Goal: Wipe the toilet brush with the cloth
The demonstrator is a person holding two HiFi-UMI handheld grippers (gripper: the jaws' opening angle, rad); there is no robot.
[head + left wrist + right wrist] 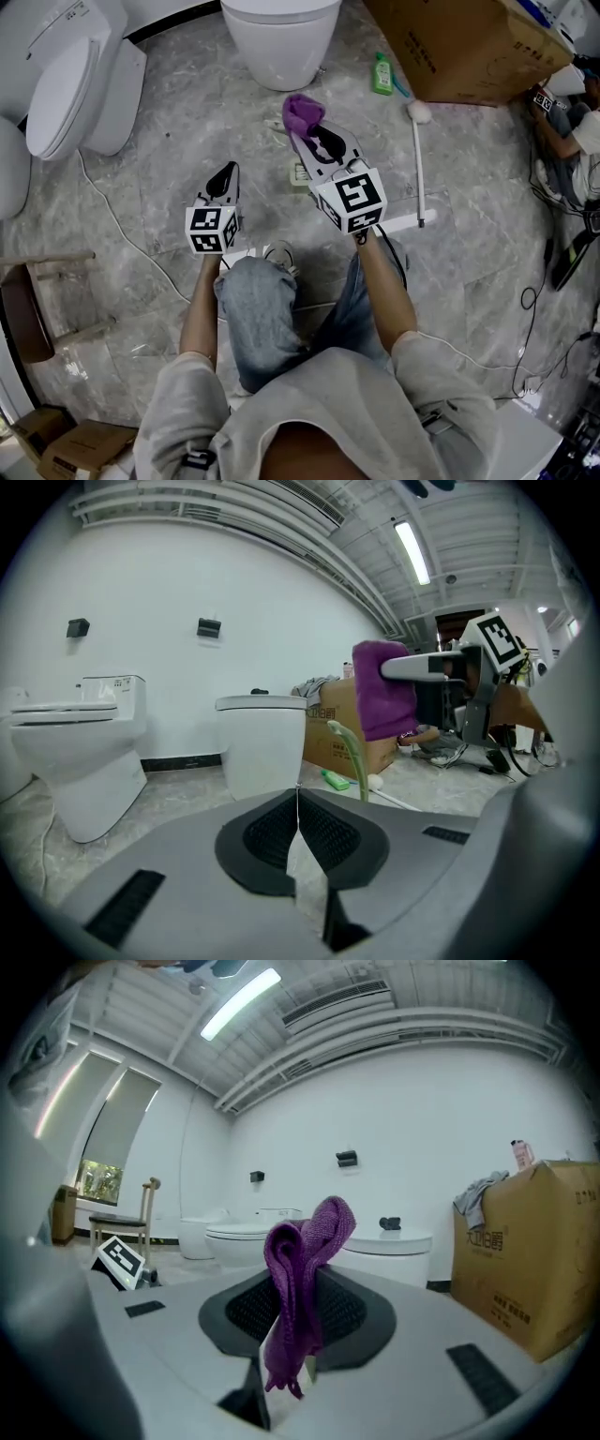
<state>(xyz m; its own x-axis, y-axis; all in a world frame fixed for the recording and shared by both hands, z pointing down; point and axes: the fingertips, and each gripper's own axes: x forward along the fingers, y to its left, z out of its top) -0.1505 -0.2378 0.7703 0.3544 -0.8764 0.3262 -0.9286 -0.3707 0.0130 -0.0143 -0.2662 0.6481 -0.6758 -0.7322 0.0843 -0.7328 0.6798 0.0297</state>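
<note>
cloth in the right, brush lying out on the floor
left gripper (224, 178) hangs with its jaws pressed together on nothing; right gripper (317, 145) pinches the purple cloth (302, 111), soft and floppy, bunched above the tips. further right the toilet brush (418, 159) lies on the floor (169, 141), well apart. it looks light, stiff, probably slick plastic; best taken mid-handle, clear of the head.

Right of the middle toilet (281, 42) lies the bottle (382, 75), farther right the cardboard box (469, 52). The toilet brush (418, 169) lies on the floor (169, 169), right and nearer. Another toilet (66, 89) stands left.
</note>
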